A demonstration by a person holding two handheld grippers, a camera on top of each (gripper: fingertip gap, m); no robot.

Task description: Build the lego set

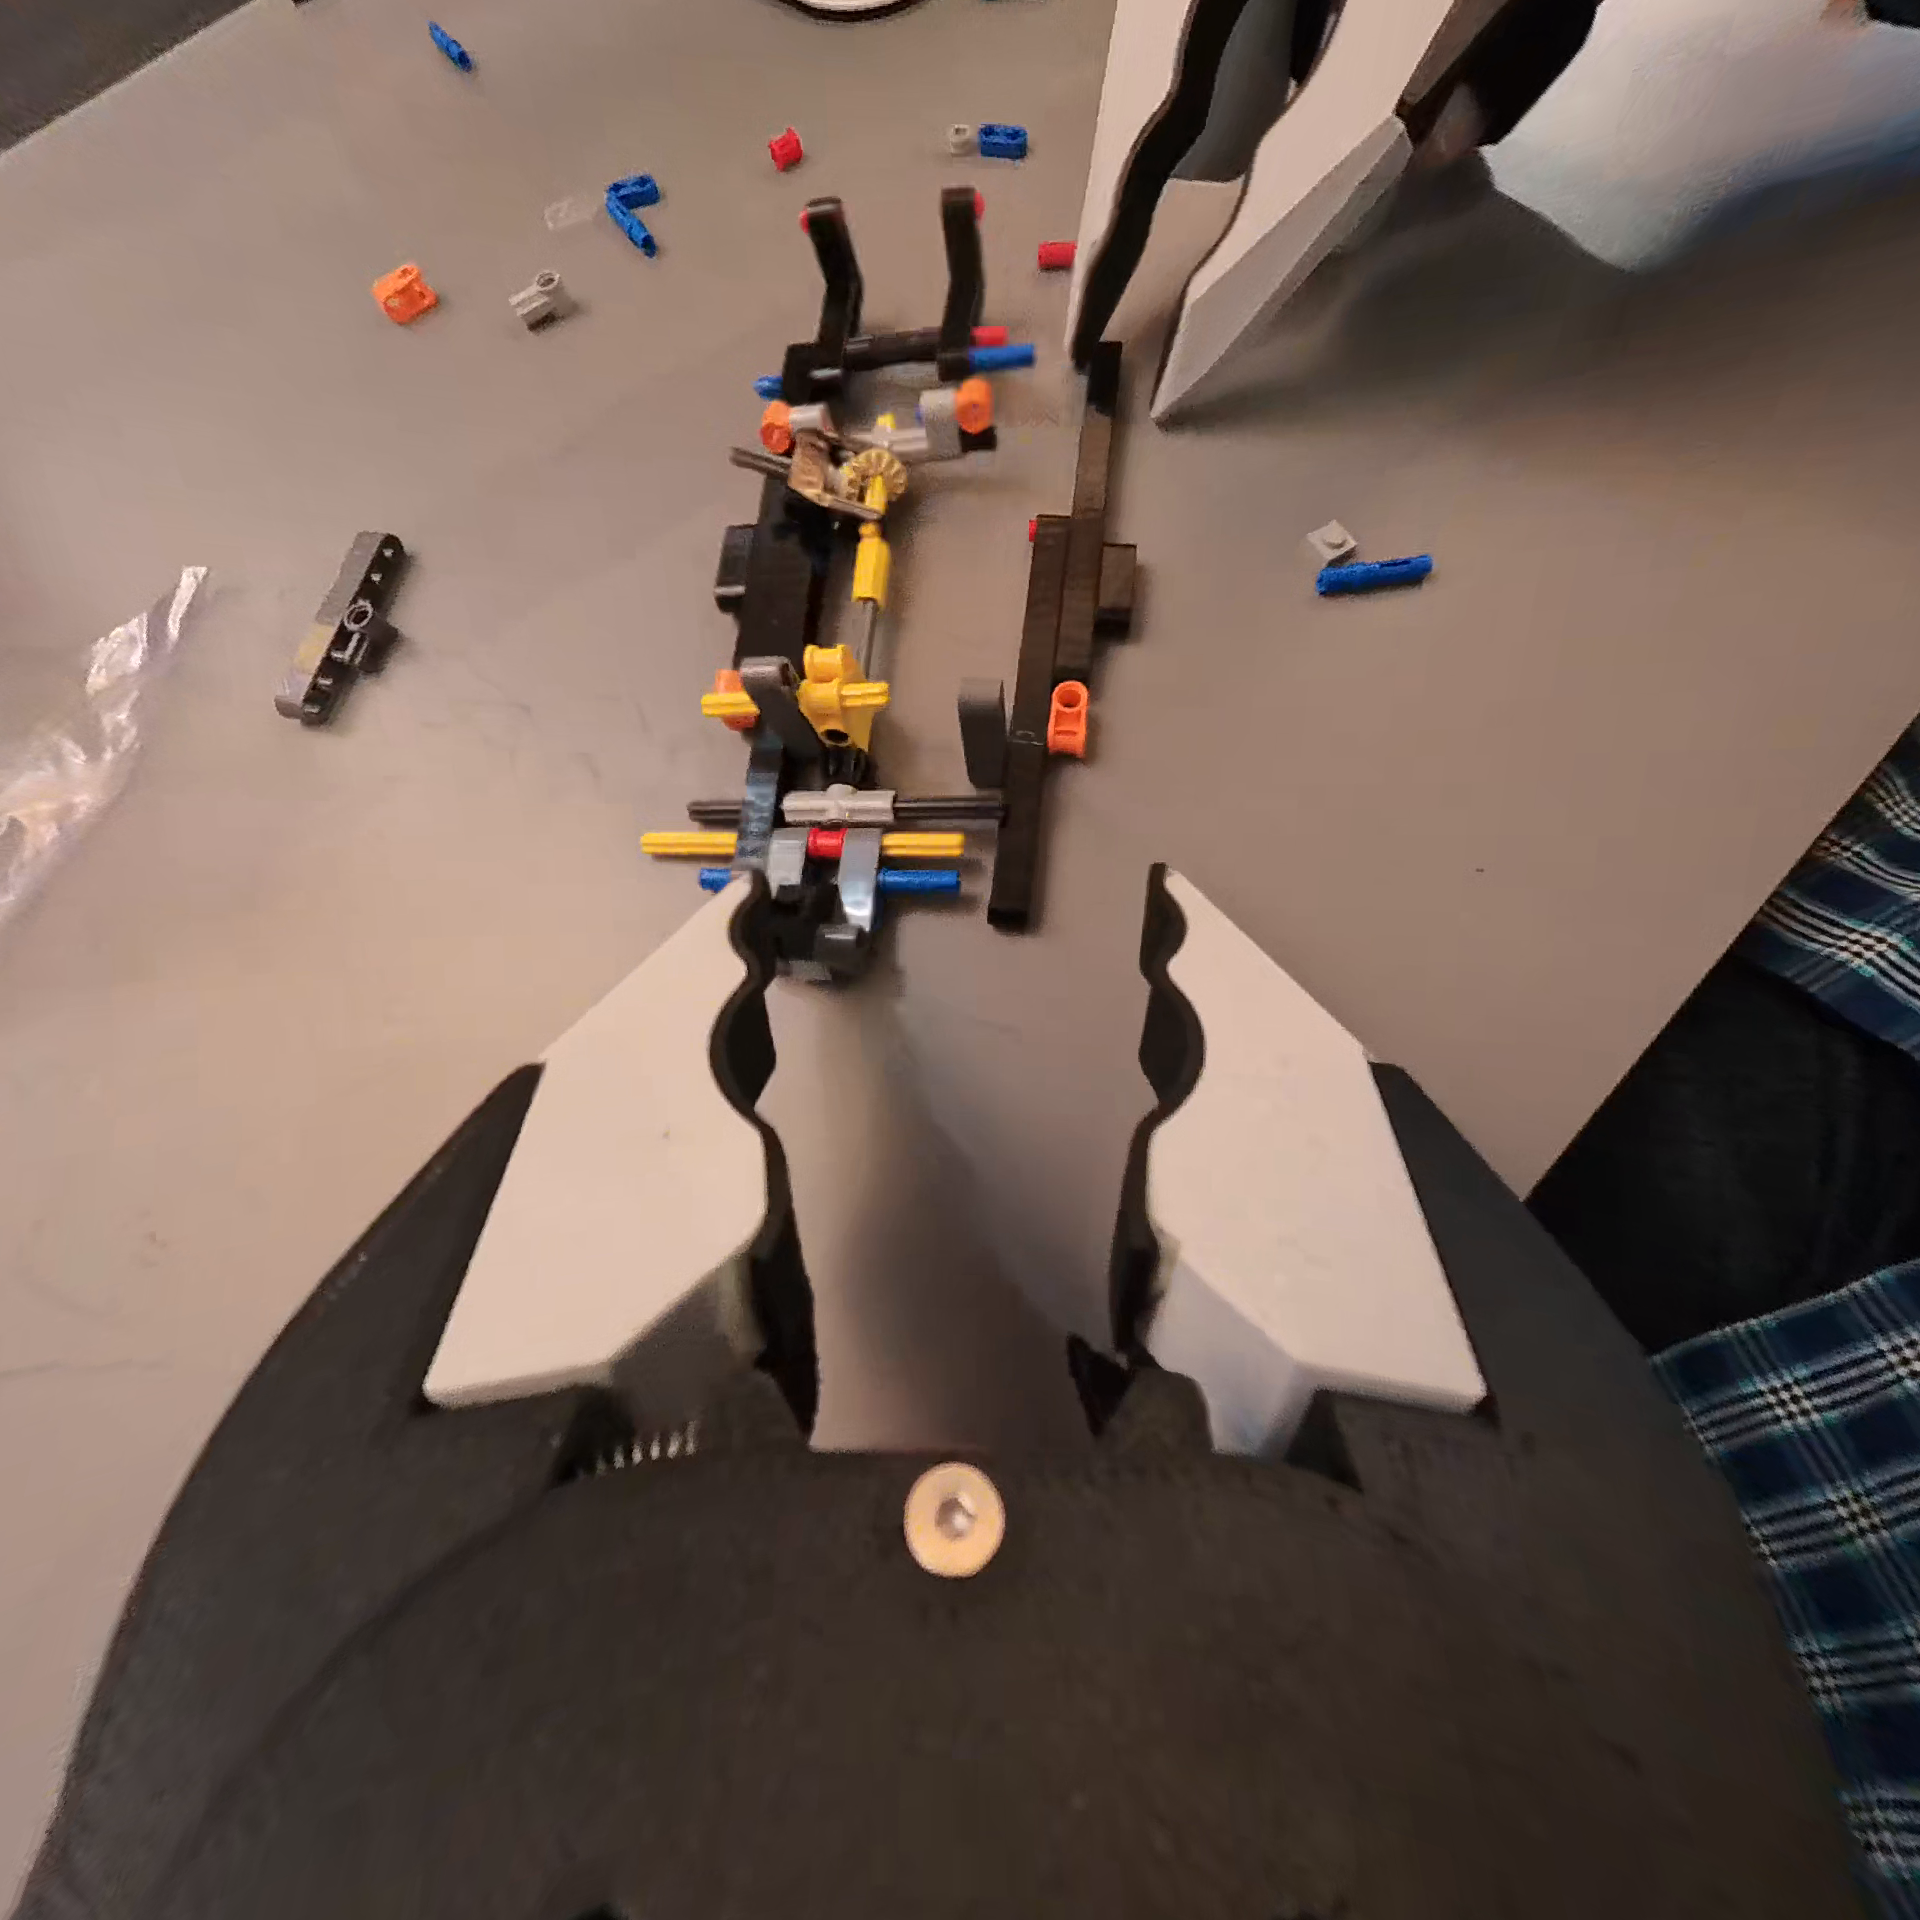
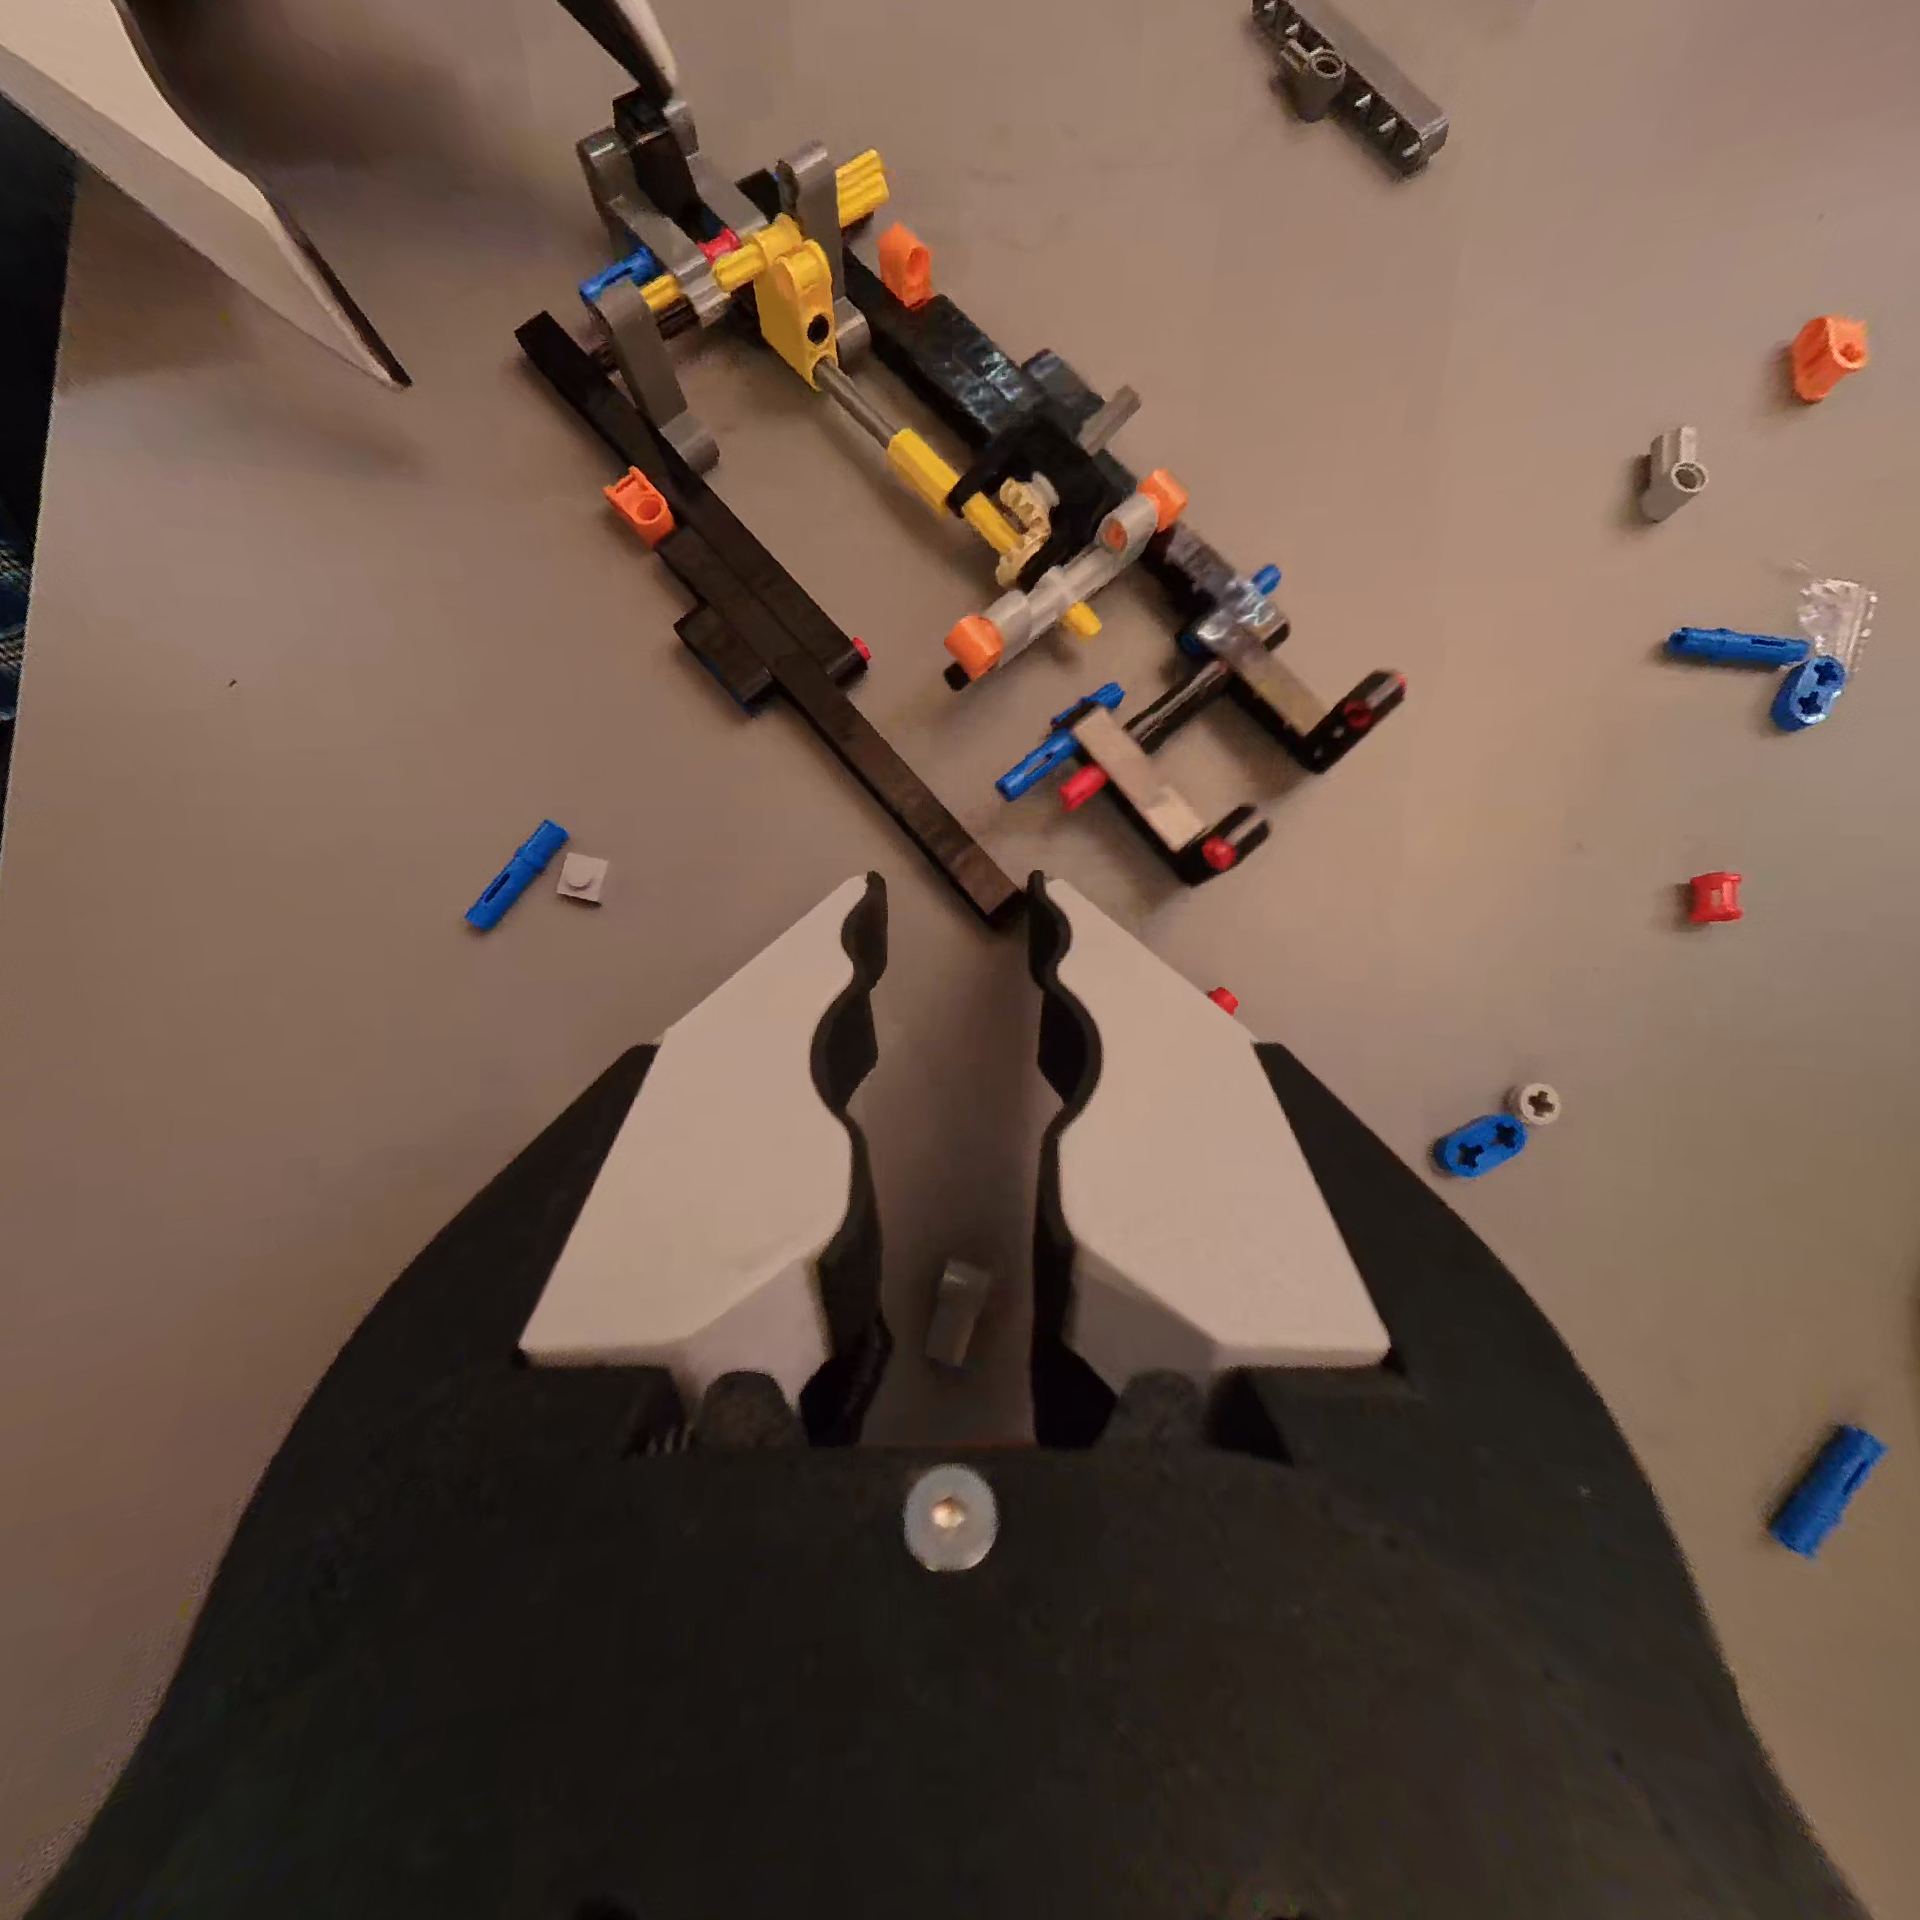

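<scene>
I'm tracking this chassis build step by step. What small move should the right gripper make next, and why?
Probably ease the right gripper forward and close on the near end of the long black beam. Its jaws are open and empty, with the beam's tip just at the fingertips, while the left gripper, also open, sits at the chassis end.

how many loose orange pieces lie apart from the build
1: a loose orange piece on the table, right of the build in the right wrist view. Others may be hidden.
</scene>
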